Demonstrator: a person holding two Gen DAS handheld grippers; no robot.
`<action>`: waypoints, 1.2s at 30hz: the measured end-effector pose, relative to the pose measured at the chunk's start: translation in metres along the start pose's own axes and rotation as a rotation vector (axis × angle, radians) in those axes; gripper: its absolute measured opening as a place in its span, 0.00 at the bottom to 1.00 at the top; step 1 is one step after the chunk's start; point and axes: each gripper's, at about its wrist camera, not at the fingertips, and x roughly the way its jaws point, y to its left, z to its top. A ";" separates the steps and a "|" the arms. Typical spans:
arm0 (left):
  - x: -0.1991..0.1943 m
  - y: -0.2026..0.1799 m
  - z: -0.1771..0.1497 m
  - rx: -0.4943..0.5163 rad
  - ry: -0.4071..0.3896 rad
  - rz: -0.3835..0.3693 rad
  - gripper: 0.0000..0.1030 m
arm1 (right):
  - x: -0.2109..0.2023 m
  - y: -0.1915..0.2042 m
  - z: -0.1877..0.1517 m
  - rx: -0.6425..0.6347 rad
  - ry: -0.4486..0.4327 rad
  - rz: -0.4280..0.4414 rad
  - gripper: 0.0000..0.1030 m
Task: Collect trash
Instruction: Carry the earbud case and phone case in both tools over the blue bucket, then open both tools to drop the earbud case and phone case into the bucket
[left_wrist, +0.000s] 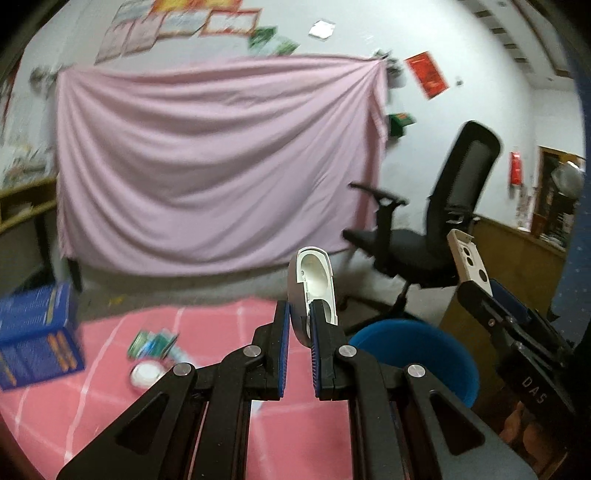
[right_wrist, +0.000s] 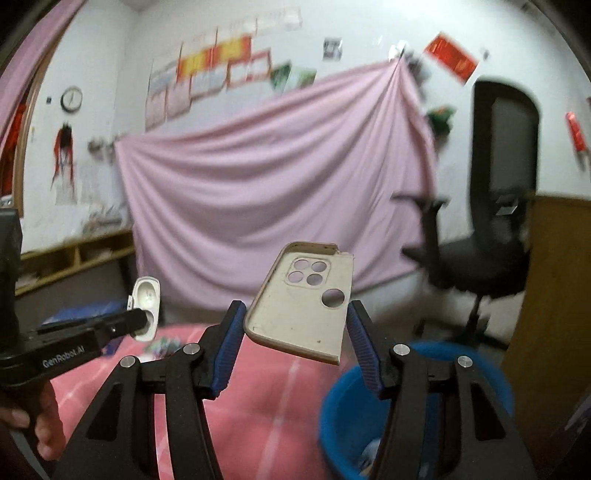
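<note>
My left gripper (left_wrist: 298, 314) is shut on a white plastic shell (left_wrist: 316, 273), which stands upright above the pink tablecloth (left_wrist: 110, 406). From the right wrist view that shell (right_wrist: 147, 295) shows at the left, in the left gripper (right_wrist: 142, 321). My right gripper (right_wrist: 295, 317) is shut on a beige phone case (right_wrist: 303, 295), its pads pressing both long edges. The case (left_wrist: 469, 258) and right gripper (left_wrist: 491, 295) also appear at the right of the left wrist view. A blue bin (right_wrist: 343, 413) sits low, just right of the table, with scraps inside.
Green packets (left_wrist: 151, 343) and a white round lid (left_wrist: 146, 373) lie on the cloth, a blue box (left_wrist: 37, 339) at its left. A black office chair (left_wrist: 443, 229) stands behind the bin (left_wrist: 417, 343). A wooden cabinet (right_wrist: 554, 332) is at the right. A hand (right_wrist: 40, 424) grips the left handle.
</note>
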 end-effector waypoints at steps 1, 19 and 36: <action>0.000 -0.008 0.002 0.017 -0.014 -0.012 0.08 | -0.005 -0.004 0.003 0.001 -0.026 -0.016 0.53; 0.076 -0.099 0.013 0.046 0.143 -0.194 0.08 | -0.016 -0.097 0.005 0.188 0.013 -0.187 0.53; 0.108 -0.095 -0.002 0.017 0.257 -0.171 0.31 | -0.001 -0.122 -0.017 0.321 0.141 -0.170 0.62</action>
